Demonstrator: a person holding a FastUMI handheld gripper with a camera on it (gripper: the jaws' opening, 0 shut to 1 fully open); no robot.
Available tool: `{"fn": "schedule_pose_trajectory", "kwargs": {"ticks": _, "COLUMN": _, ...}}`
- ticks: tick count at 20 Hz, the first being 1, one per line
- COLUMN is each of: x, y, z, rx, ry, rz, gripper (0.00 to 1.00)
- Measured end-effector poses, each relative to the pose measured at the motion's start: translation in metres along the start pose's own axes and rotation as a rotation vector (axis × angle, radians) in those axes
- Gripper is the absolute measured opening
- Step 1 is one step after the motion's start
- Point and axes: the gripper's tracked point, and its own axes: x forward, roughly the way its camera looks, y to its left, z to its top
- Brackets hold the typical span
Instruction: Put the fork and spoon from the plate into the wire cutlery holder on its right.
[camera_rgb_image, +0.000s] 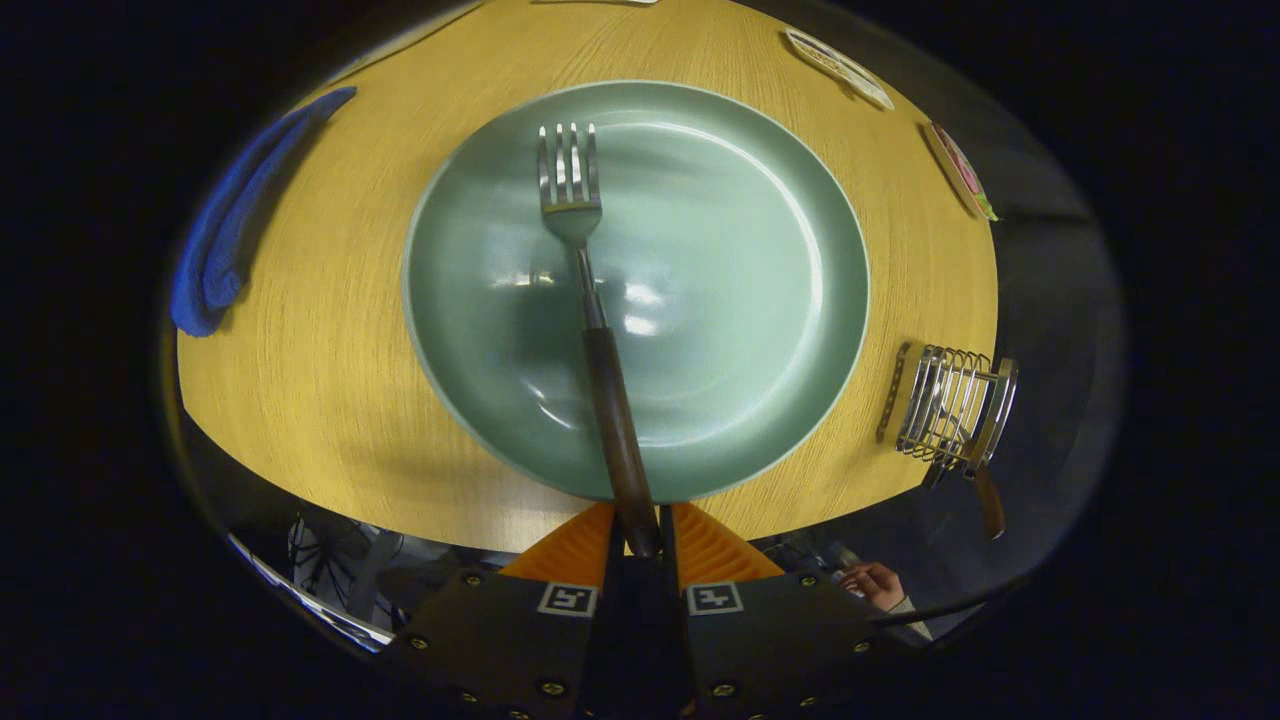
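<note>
Tongs (640, 535): the two orange fingers (565, 550) are drawn close together on the end of the fork (590, 320) handle, one pad on each side. Both appear to press the dark handle tip, so the tongs are clamped on the fork.

Fork: long axis runs straight away from the tongs, almost in line with the fingers, leaning slightly left toward the far end. Tines point away from the tongs, toward the far side of the plate (760, 230); the dark wooden handle points back between the fingers. The handle crosses the near rim of the plate and its tip sits past that rim. The metal neck and tines lie over the plate's bowl. Whether the tines rest on the glaze or are lifted off it cannot be told.

Plate: green, round, glossy, on the yellow wood-grain table (320, 380), just ahead of the tongs.

Wire cutlery holder (950, 405): on the table to the right of the plate, near the table edge, apart from the plate rim. A utensil with a brown handle (988, 500) already sits in it, the handle sticking out toward the near side; its head is hidden among the wires, so I take it for the spoon but cannot confirm.

Blue cloth (235, 225): on the table's left edge, well apart from the plate.

A person's hand (875, 583) shows below the table edge, right of the tongs.
</note>
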Motion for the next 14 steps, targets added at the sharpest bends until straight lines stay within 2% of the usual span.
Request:
{"fn": "schedule_pose_trajectory", "kwargs": {"ticks": 1, "x": -0.004, "y": -0.003, "z": 0.002, "rx": 0.008, "ry": -0.011, "rz": -0.016, "gripper": 0.09}}
{"fn": "schedule_pose_trajectory", "kwargs": {"ticks": 2, "x": -0.007, "y": -0.003, "z": 0.002, "rx": 0.011, "ry": -0.031, "rz": -0.020, "gripper": 0.09}}
{"fn": "schedule_pose_trajectory", "kwargs": {"ticks": 3, "x": -0.007, "y": -0.002, "z": 0.003, "rx": 0.021, "ry": -0.046, "rz": -0.015, "gripper": 0.01}}
{"fn": "schedule_pose_trajectory", "kwargs": {"ticks": 14, "x": -0.057, "y": -0.006, "z": 0.015, "rx": 0.068, "ry": -0.244, "rz": -0.006, "gripper": 0.01}}
